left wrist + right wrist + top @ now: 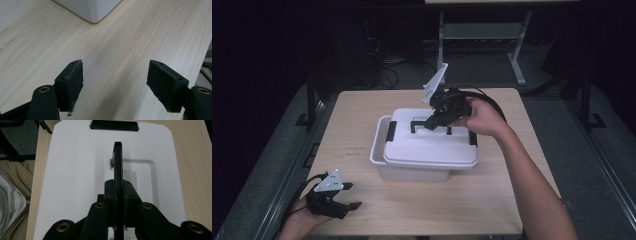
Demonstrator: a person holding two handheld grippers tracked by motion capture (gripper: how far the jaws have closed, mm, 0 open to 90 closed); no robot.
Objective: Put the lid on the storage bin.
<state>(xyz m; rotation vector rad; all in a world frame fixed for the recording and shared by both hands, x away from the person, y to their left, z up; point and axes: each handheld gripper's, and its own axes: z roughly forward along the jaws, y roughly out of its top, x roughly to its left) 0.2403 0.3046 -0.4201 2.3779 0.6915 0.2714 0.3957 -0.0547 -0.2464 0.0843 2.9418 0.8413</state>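
Note:
A white plastic box (412, 172) stands mid-table, its white lid (427, 145) lying on top and shifted right, so the box rim (376, 150) shows at the left. The lid's black carry handle (118, 157) is raised on edge. My right gripper (118, 192) is shut on that handle, and from above the right gripper (434, 122) reaches in from the right over the lid (75, 182). My left gripper (353, 196) rests at the table's front left corner, well away from the box. The left gripper (115, 85) stands open over bare wood, a box corner (87, 10) ahead of it.
Black latches sit on the lid's left end (390, 131) and right end (473, 138); one latch (113, 125) lies beyond the handle. The wooden table (492, 195) has free room in front of and beside the box. A metal frame (517, 55) stands behind the table.

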